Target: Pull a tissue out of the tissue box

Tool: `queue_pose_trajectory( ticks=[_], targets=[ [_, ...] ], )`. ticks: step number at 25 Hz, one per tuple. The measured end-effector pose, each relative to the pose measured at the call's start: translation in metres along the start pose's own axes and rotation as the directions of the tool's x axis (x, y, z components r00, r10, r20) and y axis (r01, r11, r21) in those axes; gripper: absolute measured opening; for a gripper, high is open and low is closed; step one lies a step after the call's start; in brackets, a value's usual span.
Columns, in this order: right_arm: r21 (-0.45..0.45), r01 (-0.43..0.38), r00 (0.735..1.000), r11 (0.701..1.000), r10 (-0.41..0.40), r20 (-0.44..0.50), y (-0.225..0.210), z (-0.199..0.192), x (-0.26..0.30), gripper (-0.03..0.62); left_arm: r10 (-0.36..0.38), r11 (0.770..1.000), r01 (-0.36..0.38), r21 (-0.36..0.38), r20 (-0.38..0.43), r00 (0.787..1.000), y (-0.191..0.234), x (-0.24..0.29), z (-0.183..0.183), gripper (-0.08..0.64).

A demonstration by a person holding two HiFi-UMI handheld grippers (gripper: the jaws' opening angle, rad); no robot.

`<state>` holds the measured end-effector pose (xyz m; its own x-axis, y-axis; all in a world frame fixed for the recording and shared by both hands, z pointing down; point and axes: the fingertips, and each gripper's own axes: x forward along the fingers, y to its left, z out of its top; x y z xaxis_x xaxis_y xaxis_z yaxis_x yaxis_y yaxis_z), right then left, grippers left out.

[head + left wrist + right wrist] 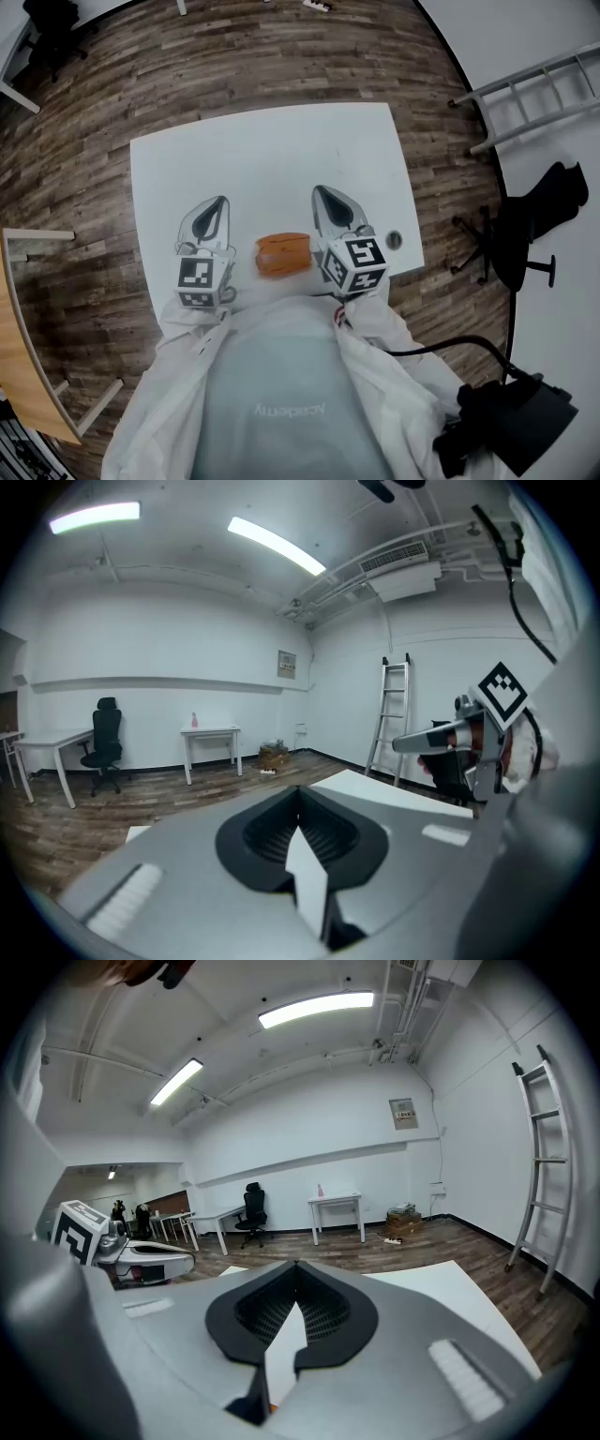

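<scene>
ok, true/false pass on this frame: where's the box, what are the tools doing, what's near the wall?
1. The orange tissue box sits on the white table between the left tool and the right tool. True.
2. The left tool grips a tissue. False: it is shut on nothing.
3. A ladder stands by the wall. True.
4. The box is at the table's far edge. False: it is at the near edge, by the person.
</scene>
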<state>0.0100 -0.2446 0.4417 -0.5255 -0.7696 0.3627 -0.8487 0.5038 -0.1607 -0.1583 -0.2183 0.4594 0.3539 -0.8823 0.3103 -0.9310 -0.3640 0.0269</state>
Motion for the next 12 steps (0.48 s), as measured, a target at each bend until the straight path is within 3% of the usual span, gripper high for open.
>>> queue_pose_trajectory(
  ticks=[6, 12],
  targets=[
    [0.019, 0.017, 1.000, 1.000, -0.017, -0.008, 0.000, -0.008, 0.000, 0.002, -0.114, 0.990, 0.119, 0.073, -0.064, 0.991, -0.020, 0.005, -0.009, 0.000],
    [0.033, 0.040, 0.999, 0.999, -0.040, -0.011, -0.003, -0.017, -0.004, 0.002, -0.252, 0.941, 0.284, 0.184, -0.179, 0.951, -0.052, 0.008, -0.031, 0.000]
  ],
)
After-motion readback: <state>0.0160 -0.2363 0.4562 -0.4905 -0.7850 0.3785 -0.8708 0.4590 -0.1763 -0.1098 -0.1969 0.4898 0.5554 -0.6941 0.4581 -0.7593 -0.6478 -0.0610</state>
